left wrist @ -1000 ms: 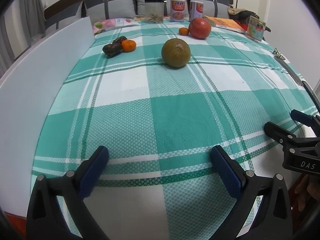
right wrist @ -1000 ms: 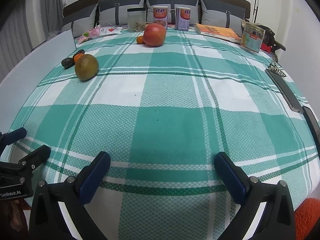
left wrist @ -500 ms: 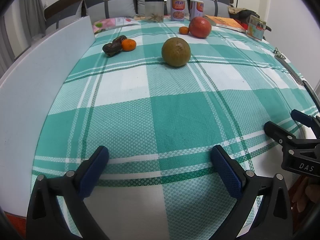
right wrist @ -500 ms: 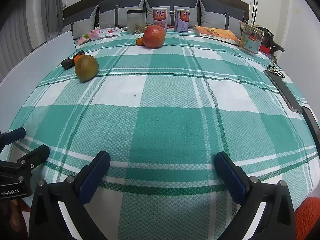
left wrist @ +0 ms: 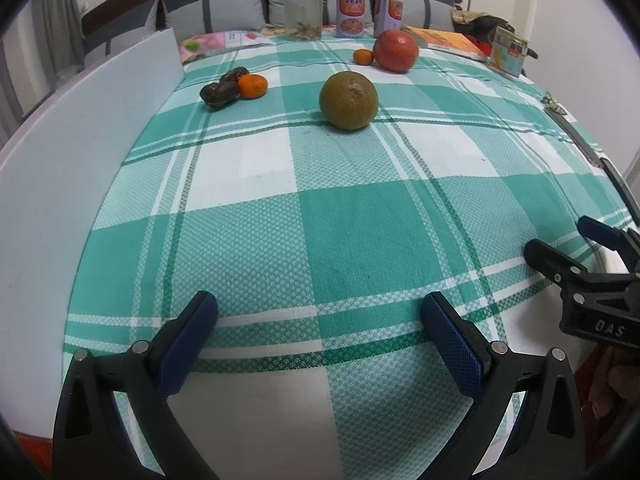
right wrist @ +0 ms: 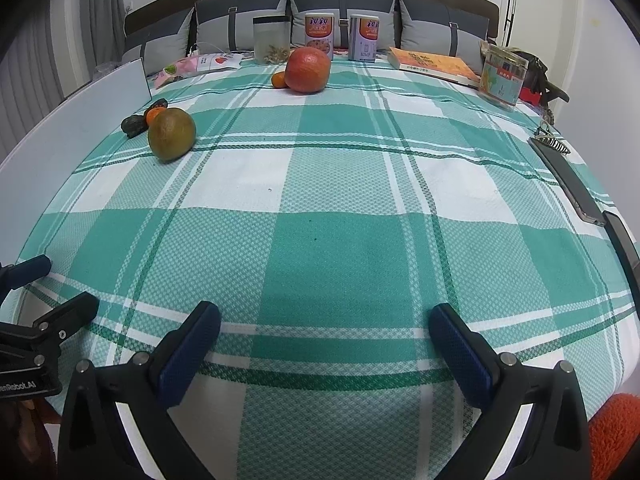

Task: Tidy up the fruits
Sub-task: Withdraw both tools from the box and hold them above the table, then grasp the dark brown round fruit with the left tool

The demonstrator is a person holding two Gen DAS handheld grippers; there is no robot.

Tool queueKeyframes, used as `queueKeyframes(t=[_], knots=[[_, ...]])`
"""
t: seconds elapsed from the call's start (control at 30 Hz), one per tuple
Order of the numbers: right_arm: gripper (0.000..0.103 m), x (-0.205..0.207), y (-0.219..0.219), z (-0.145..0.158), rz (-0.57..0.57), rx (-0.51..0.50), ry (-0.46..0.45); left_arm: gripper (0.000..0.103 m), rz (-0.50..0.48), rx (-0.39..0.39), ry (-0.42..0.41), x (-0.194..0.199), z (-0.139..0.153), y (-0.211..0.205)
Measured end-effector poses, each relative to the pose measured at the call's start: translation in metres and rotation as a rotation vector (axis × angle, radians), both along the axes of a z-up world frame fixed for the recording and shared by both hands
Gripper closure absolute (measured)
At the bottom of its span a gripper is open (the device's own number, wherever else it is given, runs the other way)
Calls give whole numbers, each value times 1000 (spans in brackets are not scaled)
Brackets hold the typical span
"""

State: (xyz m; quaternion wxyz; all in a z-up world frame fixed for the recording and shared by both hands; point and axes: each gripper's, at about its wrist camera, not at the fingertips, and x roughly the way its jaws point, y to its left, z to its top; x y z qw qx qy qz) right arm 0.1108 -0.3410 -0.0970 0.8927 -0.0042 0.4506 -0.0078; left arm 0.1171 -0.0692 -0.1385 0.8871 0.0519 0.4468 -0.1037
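Note:
On a green-and-white checked cloth lie a greenish-brown round fruit [left wrist: 348, 101] [right wrist: 171, 133], a big red-orange fruit [left wrist: 395, 50] [right wrist: 307, 69] with a small orange [left wrist: 363, 57] [right wrist: 279, 79] beside it, and another small orange [left wrist: 252, 85] [right wrist: 154, 114] touching a dark wrinkled fruit [left wrist: 219, 94] [right wrist: 133, 124]. My left gripper [left wrist: 320, 332] and right gripper [right wrist: 325, 338] hover open over the near edge of the cloth, both empty and far from the fruit.
A white board [left wrist: 80, 152] stands along the left side. At the back are a clear jar [right wrist: 272, 40], two cans [right wrist: 319, 35], a book [right wrist: 432, 65] and a printed box [right wrist: 503, 76]. A phone [right wrist: 568, 180] and a hair clip [right wrist: 552, 142] lie at the right edge.

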Motion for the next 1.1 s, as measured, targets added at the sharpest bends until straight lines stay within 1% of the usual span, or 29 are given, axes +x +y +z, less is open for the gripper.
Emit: queueKeyframes(t=[0.07,0.13,0.2,0.33,0.4,0.47,0.57,0.67,0.77,0.8,0.83,0.87,0.9,0.93,1.03,1.1], knots=[[0,0,0,0,-1,3,2,1,-31,-16,-3,-2,0,4],[0,0,-1,0,-1,4,1,1,-55,-25,22,0,3,7],[0,0,-1,0,0,4,1,2,-15,-41,52,13,11,17],[0,1,-1,0,-1,5,4,2,69,-182,22,57,40,50],[0,1,-1,1,0,6,6,2,82,-207,27,93,52,60],[0,1,-1,1,1,7,8,3,69,-204,33,122,55,63],[0,1,-1,1,6,8,15,4,77,-198,30,161,51,69],[0,1,-2,1,12,10,20,4,69,-185,34,182,42,68],[0,1,-2,1,14,12,23,5,53,-146,29,195,33,65],[0,1,-2,1,14,12,23,9,57,-138,25,198,31,65],[0,2,-2,1,14,12,23,21,62,-137,28,201,29,66],[0,2,-2,1,15,12,22,29,66,-143,40,205,26,67],[0,2,-2,1,15,11,22,42,71,-146,53,210,24,68],[0,2,-2,1,15,11,22,46,77,-149,65,213,21,70],[0,2,-2,1,14,12,22,46,95,-136,51,215,17,73],[0,2,-2,1,14,12,22,47,98,-146,38,215,17,75]])
